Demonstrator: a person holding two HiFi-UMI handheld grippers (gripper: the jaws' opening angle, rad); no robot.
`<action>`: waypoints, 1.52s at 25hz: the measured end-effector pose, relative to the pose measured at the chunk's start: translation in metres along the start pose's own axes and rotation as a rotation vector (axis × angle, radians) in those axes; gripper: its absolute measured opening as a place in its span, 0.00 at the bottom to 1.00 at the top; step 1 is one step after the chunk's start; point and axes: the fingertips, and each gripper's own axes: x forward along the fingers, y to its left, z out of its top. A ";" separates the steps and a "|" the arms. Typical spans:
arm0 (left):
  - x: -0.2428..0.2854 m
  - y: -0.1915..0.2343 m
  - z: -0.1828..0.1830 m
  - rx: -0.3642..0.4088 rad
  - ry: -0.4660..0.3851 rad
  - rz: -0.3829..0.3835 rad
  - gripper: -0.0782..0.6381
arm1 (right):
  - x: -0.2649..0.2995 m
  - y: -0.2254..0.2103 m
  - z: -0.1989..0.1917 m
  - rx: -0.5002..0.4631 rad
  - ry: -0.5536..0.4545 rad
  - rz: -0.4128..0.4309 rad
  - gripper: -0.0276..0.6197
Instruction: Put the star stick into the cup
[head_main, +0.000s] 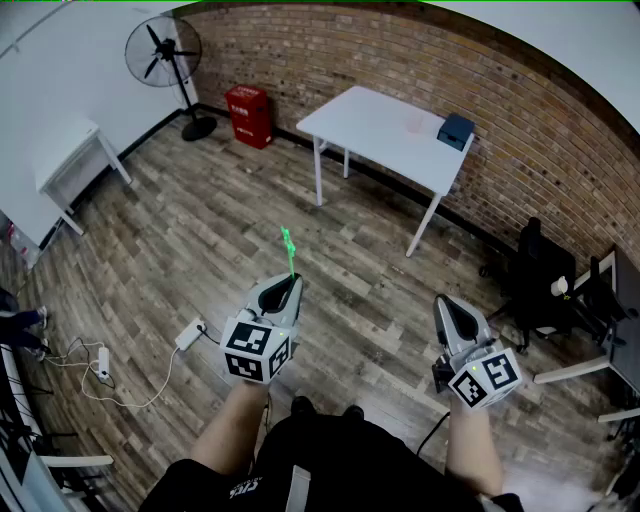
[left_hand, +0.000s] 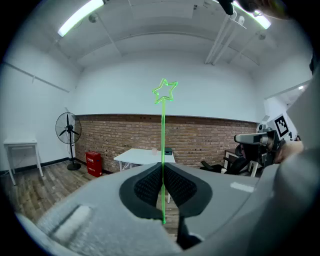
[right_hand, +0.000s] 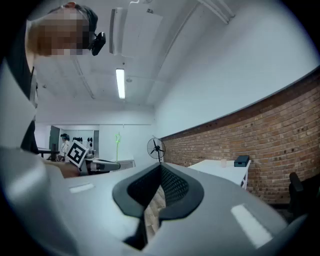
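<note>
1. The left tool (left_hand: 163, 167) was pinching the star stick (left_hand: 163, 145) low on its shaft. The jaws were pressed onto the shaft from both sides.
2. The stick stood roughly upright. Its long axis ran up out of the jaws, with the star at the top end and a short length of shaft showing below the grip.
3. The right tool (head_main: 452, 318) had its jaws pressed together with nothing between them. It was held beside the left tool, well apart from it.
4. A white worktop (head_main: 375, 125) stood across the floor (head_main: 200, 230), ahead of both tools and well apart from them. A blue box (head_main: 456, 130) lay near its far corner.
5. A small pale object near the box appeared to be the cup (head_main: 415, 124). It was too small to confirm.
6. Judgement: the cup lay forward and to the right of the stick. The left tool would have to carry the stick there and bring its lower end down into the cup.
</note>
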 end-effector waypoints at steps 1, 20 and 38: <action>0.004 0.004 0.005 0.001 -0.012 0.007 0.13 | 0.008 0.000 0.006 -0.030 -0.007 0.002 0.04; 0.022 -0.040 -0.016 0.011 0.019 0.001 0.13 | -0.030 -0.053 -0.009 0.134 -0.056 -0.075 0.04; 0.171 0.017 -0.012 -0.014 0.036 -0.055 0.13 | 0.095 -0.154 -0.018 0.174 -0.011 -0.097 0.04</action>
